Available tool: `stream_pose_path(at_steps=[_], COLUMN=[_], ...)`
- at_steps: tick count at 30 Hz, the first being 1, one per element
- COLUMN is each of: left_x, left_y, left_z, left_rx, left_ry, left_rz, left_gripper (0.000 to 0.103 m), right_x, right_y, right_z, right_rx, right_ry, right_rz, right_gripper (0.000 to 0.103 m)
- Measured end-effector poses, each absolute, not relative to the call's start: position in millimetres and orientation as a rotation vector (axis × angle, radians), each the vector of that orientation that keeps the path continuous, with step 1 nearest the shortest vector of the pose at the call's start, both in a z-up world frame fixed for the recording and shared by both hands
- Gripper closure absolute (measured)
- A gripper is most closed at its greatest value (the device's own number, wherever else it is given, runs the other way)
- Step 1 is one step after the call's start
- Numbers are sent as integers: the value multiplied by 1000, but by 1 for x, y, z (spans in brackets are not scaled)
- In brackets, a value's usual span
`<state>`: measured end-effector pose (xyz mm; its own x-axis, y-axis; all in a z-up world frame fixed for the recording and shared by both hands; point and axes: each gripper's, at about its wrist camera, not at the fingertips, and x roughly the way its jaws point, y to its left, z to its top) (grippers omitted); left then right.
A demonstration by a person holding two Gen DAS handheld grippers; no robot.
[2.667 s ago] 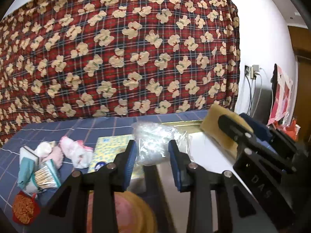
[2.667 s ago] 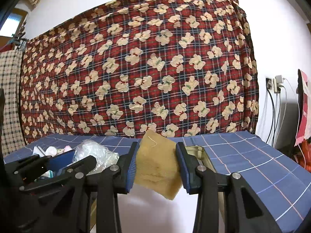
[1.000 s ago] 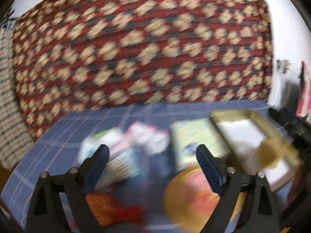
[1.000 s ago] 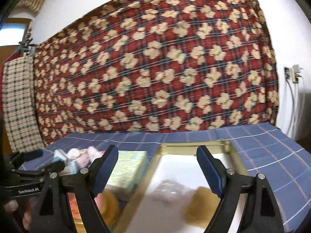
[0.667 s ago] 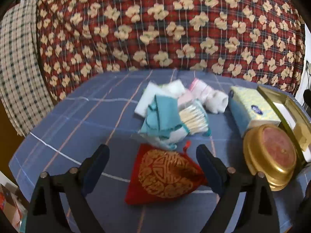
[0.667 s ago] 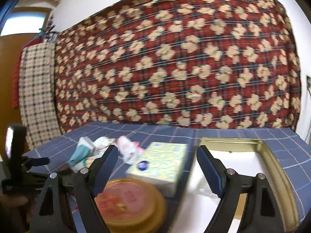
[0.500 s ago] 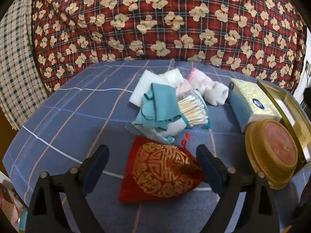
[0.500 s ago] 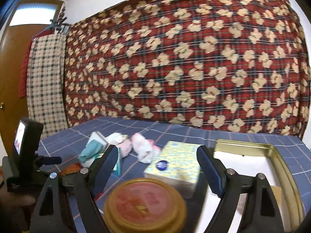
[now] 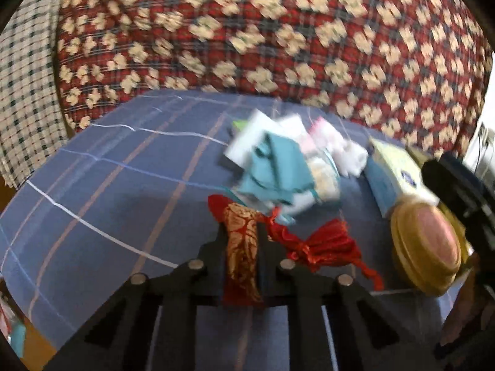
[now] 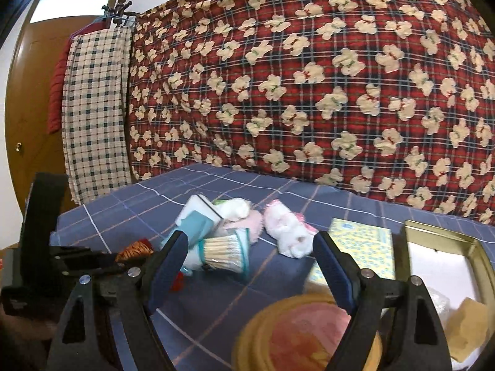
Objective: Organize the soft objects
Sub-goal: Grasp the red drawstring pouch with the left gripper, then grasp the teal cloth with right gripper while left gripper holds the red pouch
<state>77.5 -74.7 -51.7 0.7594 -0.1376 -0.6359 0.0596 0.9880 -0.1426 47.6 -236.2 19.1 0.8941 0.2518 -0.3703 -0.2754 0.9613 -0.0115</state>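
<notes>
Red satin pouch (image 9: 244, 247) is pinched in the left hand-held gripper (image 9: 242, 232), at 6 o'clock; its tasselled neck dangles (loosely) and could snag the gold tin lid (image 9: 423, 247). Right hand-held gripper (image 10: 250, 247) gapes wide, empty; gold tray (image 10: 482, 256) at 3 o'clock.
</notes>
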Motion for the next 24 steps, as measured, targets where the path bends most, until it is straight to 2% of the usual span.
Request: stream_pose_path(at_steps=[10,13,19,20,24], left_x=[100,108,116,118,123], left_y=[-2,4,4,4,2], left_z=[-33,-33,-35,-35,-38], left_rx=[-246,-253,-250,-252,-254], left_ry=[588,580,570,571,581], left_rz=[38,56,55,52,54], left_gripper=[90,90,90,90,90], right_x=[88,103,122,124,129], right_y=[-180,-166,-154,-153,-147], right_z=[16,10,-2,-4,-9], right_rx=[-87,-93,-106,-109,-126], right_ry=[458,496,544,550,575], right_rz=[321,325,313,316,314], right_gripper=[19,32,35,40,47])
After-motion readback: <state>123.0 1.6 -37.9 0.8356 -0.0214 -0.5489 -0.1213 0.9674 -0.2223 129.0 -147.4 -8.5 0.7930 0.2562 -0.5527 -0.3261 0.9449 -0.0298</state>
